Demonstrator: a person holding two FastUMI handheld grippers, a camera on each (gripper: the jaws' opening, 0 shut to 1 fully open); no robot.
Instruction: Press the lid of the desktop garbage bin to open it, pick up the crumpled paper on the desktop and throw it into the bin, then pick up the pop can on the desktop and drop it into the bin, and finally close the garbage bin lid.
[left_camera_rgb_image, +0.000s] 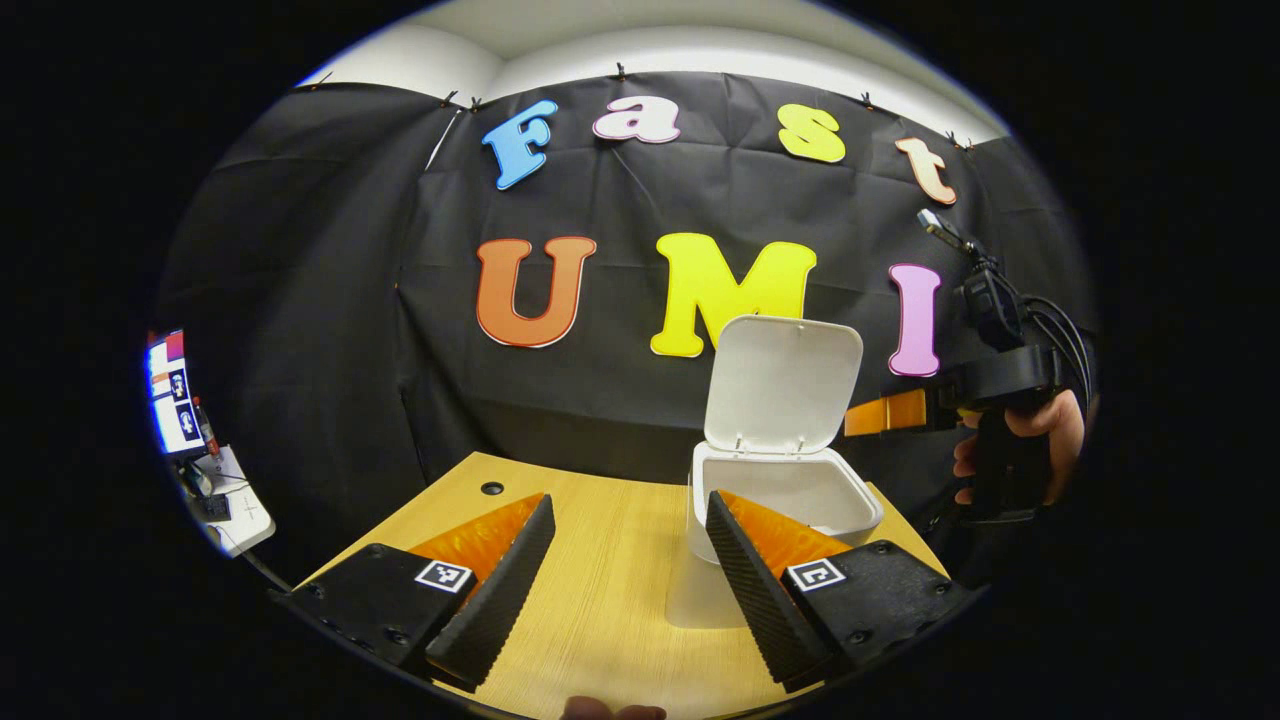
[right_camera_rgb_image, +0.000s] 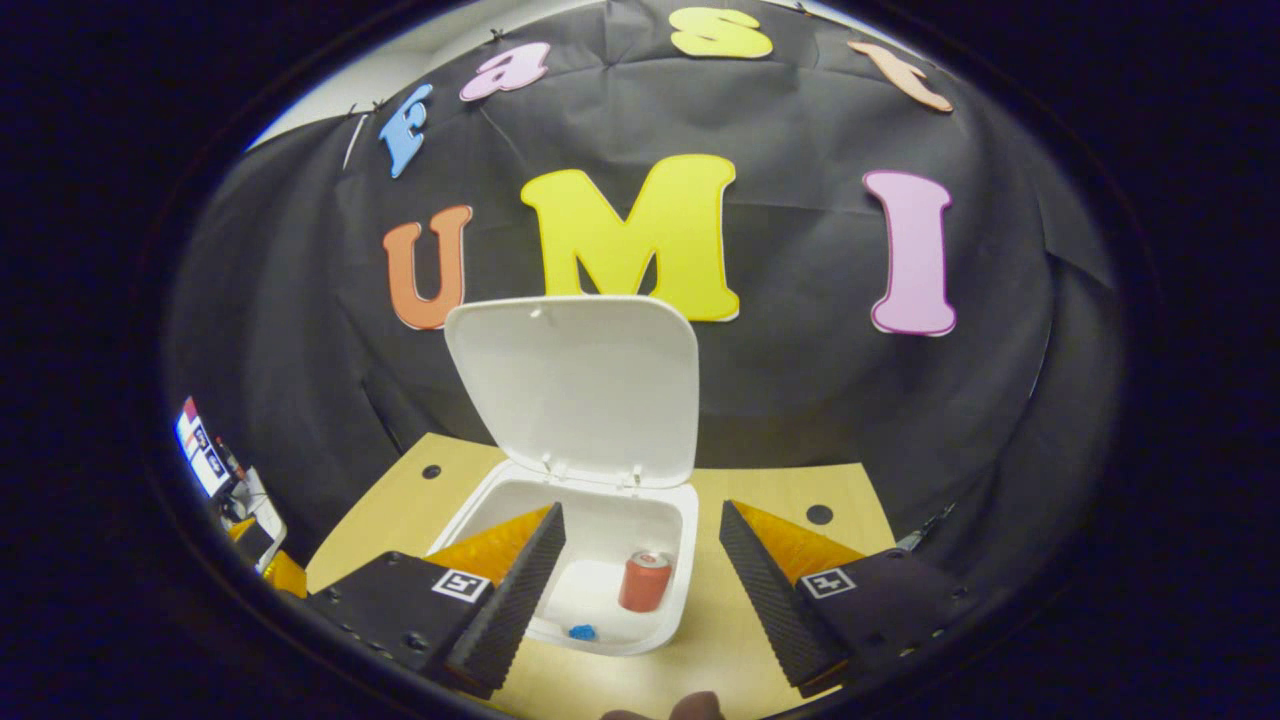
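Bin (right_camera_rgb_image: 575, 560) sits right below and ahead of the right tool (right_camera_rgb_image: 640, 580), its white lid (right_camera_rgb_image: 575, 385) standing upright at the far side of the opening, hinged at the back rim. Down inside, the pop can (right_camera_rgb_image: 644, 581) stands on the bin's floor, between the right tool's two fingers as that view has it, and a small blue scrap (right_camera_rgb_image: 582, 632) lies on the floor nearer the tool; whether that is the crumpled paper I cannot tell. The right tool's jaws are spread wide and grip nothing, poised above the open bin, with the pale wooden worktop (right_camera_rgb_image: 780, 490) running off to either side. Over in the left gripper view, the left tool (left_camera_rgb_image: 630, 560) is likewise spread wide and carries nothing, its fingers low over the worktop (left_camera_rgb_image: 600, 560). The bin (left_camera_rgb_image: 780, 500) stands ahead and to the right of that tool, partly behind its right finger, lid (left_camera_rgb_image: 783, 382) raised. Farther right and higher up, the right tool's body (left_camera_rgb_image: 985, 385) shows, gripped by a hand (left_camera_rgb_image: 1040, 430), level with the raised lid and just beside it. A round hole (left_camera_rgb_image: 492, 488) marks the worktop's far left corner.
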